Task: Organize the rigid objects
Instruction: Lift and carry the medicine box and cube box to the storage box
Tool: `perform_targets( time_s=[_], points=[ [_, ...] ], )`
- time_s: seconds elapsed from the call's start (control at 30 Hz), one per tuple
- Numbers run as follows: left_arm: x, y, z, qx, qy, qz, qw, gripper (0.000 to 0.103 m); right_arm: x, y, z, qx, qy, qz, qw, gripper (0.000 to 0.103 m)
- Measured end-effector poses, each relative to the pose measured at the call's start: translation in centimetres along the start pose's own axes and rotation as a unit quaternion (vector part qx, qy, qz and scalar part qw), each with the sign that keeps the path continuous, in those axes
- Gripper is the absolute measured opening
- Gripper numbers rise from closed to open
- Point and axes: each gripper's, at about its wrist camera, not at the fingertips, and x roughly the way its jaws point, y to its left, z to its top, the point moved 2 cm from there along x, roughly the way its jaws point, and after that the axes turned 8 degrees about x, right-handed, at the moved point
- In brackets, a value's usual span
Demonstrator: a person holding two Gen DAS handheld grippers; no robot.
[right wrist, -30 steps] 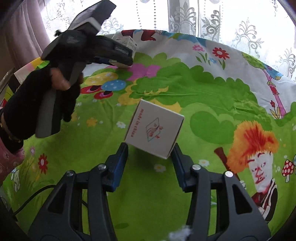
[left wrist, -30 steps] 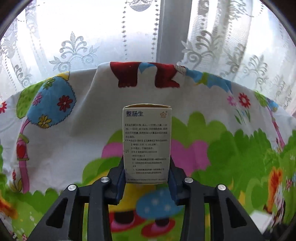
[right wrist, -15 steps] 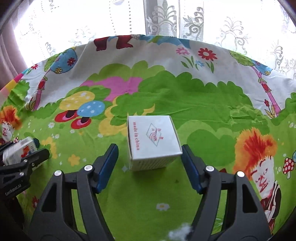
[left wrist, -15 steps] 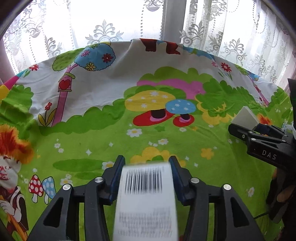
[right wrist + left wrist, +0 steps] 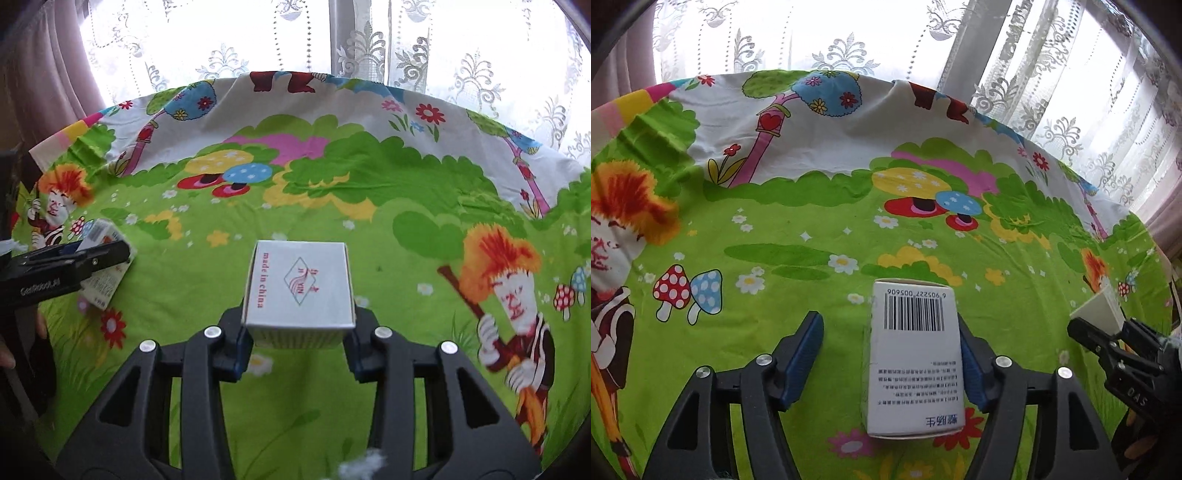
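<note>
A white medicine box (image 5: 914, 354) with a barcode lies flat on the cartoon-print cloth (image 5: 812, 236), between the fingers of my left gripper (image 5: 886, 325). Its jaws are opening: the left pad stands well off the box and the right pad rests against its side. My right gripper (image 5: 298, 325) is closing on a square white box (image 5: 299, 284) printed "made in china", with both pads against its sides. The right wrist view also shows the left gripper (image 5: 74, 266) over the medicine box (image 5: 103, 236) at the far left. The left wrist view shows the right gripper (image 5: 1108, 347) with the square box (image 5: 1097, 306).
Lace curtains (image 5: 369, 44) hang behind the table's far edge, with a pink drape (image 5: 48, 74) at the left. A gloved hand (image 5: 22, 350) holds the left gripper. Open cloth lies between the two boxes and toward the back.
The left gripper came from the table's far edge to the near part, laid the medicine box flat and spread its jaws. The right gripper's jaws widened, then closed onto the square box.
</note>
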Motion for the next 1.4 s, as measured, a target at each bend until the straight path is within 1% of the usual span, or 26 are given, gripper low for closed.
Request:
perform_targets(
  time_s=[0.1,0.13,0.17,0.23,0.3,0.33,0.37,0.4,0.43,0.53,0.57,0.63,0.73,0.77,0.83,1.03,1.1,1.23,1.4],
  points=[
    [0.0,-0.4,-0.6,0.016,0.01,0.014,0.9997,0.072,-1.2,1.0,-2.1,-0.004,0.009,0.009,1.0,0.045],
    [-0.1,-0.5,-0.9,0.021,0.004,0.019,0.9996,0.073,-1.5,1.3,-2.6,-0.008,0.011,0.01,1.0,0.045],
    [-0.1,-0.6,-1.1,0.028,0.002,0.026,0.9993,0.073,-1.9,1.7,-3.2,-0.012,0.013,0.01,1.0,0.045],
    [-0.2,-1.3,-1.5,0.051,0.011,0.05,0.9974,0.072,-2.6,2.0,-4.1,-0.016,0.015,0.011,1.0,0.045],
    [-0.8,-1.9,-2.1,0.07,0.016,0.071,0.9949,0.039,-3.7,2.4,-4.5,-0.021,0.01,0.013,1.0,0.045],
    [-1.4,-2.2,-2.3,0.069,0.021,0.071,0.9949,0.04,-4.6,2.6,-4.8,-0.025,0.005,0.014,1.0,0.045],
    [-2.2,-2.4,-2.4,0.06,0.022,0.062,0.996,0.04,-5.5,2.8,-4.8,-0.029,-0.004,0.015,0.999,0.045],
    [-3.6,-2.7,-2.4,0.054,0.017,0.066,0.9962,0.04,-6.5,2.9,-4.7,-0.031,-0.013,0.018,0.999,0.045],
    [-5.3,-3.3,-2.1,0.055,0.003,0.081,0.9952,0.04,-7.7,3.1,-4.4,-0.029,-0.025,0.022,0.999,0.045],
    [-11.2,-5.7,-0.8,0.048,-0.049,0.098,0.9928,0.04,-11.2,3.7,-3.3,-0.026,-0.07,0.032,0.997,0.045],
    [-13.2,-6.7,-0.4,0.049,-0.069,0.109,0.9903,0.041,-12.6,4.1,-2.9,-0.027,-0.088,0.036,0.995,0.045],
    [-17.0,-8.7,0.1,0.06,-0.116,0.136,0.9821,0.041,-15.5,4.9,-2.1,-0.03,-0.127,0.043,0.991,0.045],
    [-21.7,-11.0,0.1,0.065,-0.176,0.161,0.9689,0.041,-19.3,6.0,-1.6,-0.035,-0.18,0.046,0.982,0.045],
    [-23.1,-11.6,-0.1,0.068,-0.194,0.171,0.9636,0.041,-20.5,6.2,-1.6,-0.036,-0.195,0.047,0.979,0.045],
    [-25.1,-12.4,-0.3,0.07,-0.216,0.176,0.958,0.041,-22.7,6.6,-1.9,-0.037,-0.223,0.049,0.973,0.045],
    [-28.9,-14.9,-1.5,0.084,-0.247,0.184,0.9478,0.041,-27.3,7.2,-3.3,-0.043,-0.28,0.051,0.958,0.045],
    [-29.6,-15.7,-1.8,0.088,-0.259,0.176,0.9456,0.041,-28.4,6.9,-3.9,-0.042,-0.292,0.048,0.954,0.045],
    [-30.5,-17.5,-2.6,0.102,-0.271,0.169,0.942,0.041,-30.4,5.7,-5.1,-0.032,-0.31,0.039,0.949,0.045],
    [-30.9,-19.9,-3.4,0.125,-0.28,0.16,0.9385,0.041,-32.3,3.6,-6.3,-0.018,-0.321,0.025,0.946,0.045]
  ],
)
